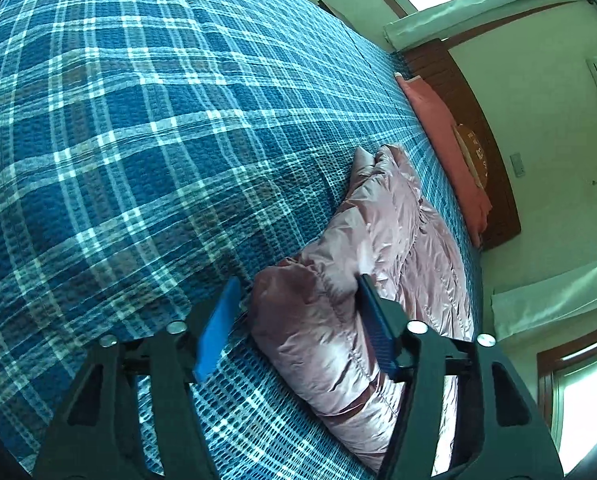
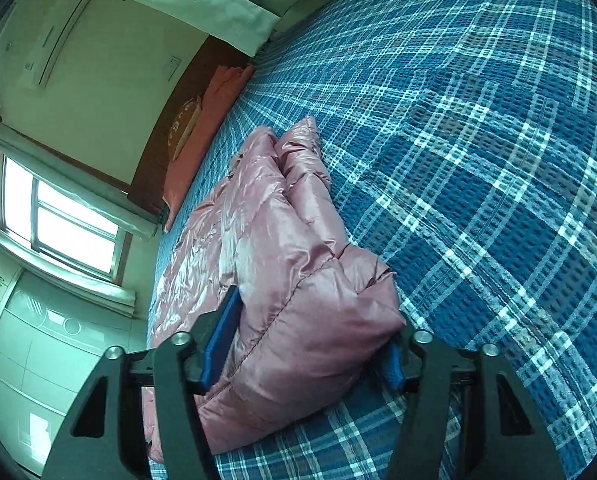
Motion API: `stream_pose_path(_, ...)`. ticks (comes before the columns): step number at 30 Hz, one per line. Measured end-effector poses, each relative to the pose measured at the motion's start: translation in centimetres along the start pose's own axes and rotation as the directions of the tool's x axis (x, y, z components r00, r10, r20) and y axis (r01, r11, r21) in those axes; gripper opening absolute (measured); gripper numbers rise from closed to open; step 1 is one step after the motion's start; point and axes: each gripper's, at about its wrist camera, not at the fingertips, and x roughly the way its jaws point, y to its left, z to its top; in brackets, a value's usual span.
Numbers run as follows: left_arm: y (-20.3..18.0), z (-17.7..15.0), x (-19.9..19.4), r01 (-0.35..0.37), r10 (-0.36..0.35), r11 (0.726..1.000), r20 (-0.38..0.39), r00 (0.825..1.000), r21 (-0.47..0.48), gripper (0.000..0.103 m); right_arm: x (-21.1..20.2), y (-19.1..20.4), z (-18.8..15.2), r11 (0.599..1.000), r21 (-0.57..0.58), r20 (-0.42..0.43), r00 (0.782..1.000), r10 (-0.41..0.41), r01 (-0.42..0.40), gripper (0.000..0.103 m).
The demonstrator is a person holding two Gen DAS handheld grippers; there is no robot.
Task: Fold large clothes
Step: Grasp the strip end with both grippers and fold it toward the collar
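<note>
A shiny pink puffer jacket [image 1: 390,208] lies bunched along the edge of a bed with a blue plaid bedspread [image 1: 138,120]. My left gripper [image 1: 298,282] straddles a padded end of the jacket. Its right pad touches the fabric, while its left pad [image 1: 218,328] stands a little clear, with bedspread showing in the gap. In the right wrist view the jacket [image 2: 266,200] fills the space in my right gripper [image 2: 314,320]. Both blue pads press into a thick folded end, and the fabric bulges over the right pad.
The bedspread [image 2: 478,160] stretches wide beside the jacket. A pink pillow [image 1: 446,140] [image 2: 214,112] rests against the wooden headboard [image 1: 494,184] beyond it. A window [image 2: 70,224] and pale cabinets [image 2: 38,340] stand past the bed's edge.
</note>
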Motion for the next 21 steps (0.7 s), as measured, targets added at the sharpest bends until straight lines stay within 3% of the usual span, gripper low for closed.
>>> stream_pose_path(2, -0.4, 0.3, 1.0, 0.031, -0.031, 0.999, -0.034, 0.999, 0.011, 0.021, 0.3, -0.3, -0.1, 1.0, 0.009, -0.015, 1.0, 0.024, -0.024, 0.029)
stream_pose_path(5, -0.6, 0.7, 1.3, 0.036, -0.035, 0.999, -0.04, 0.999, 0.029, 0.013, 0.0, -0.3, -0.5, 0.998, 0.017, -0.017, 0.998, 0.059, -0.059, 0.019)
stream_pose_path(14, -0.3, 1.9, -1.5, 0.059, -0.057, 0.995, -0.034, 0.998, 0.077, 0.008, -3.4, 0.8, -2.8, 0.996, -0.048, -0.019, 0.997, 0.069, -0.07, 0.016)
stream_pose_path(21, 2.4, 1.2, -5.0, 0.03, -0.026, 0.996, -0.054, 0.998, 0.079, 0.008, -7.2, -0.7, -6.0, 0.997, -0.044, -0.05, 0.997, 0.062, -0.064, 0.016)
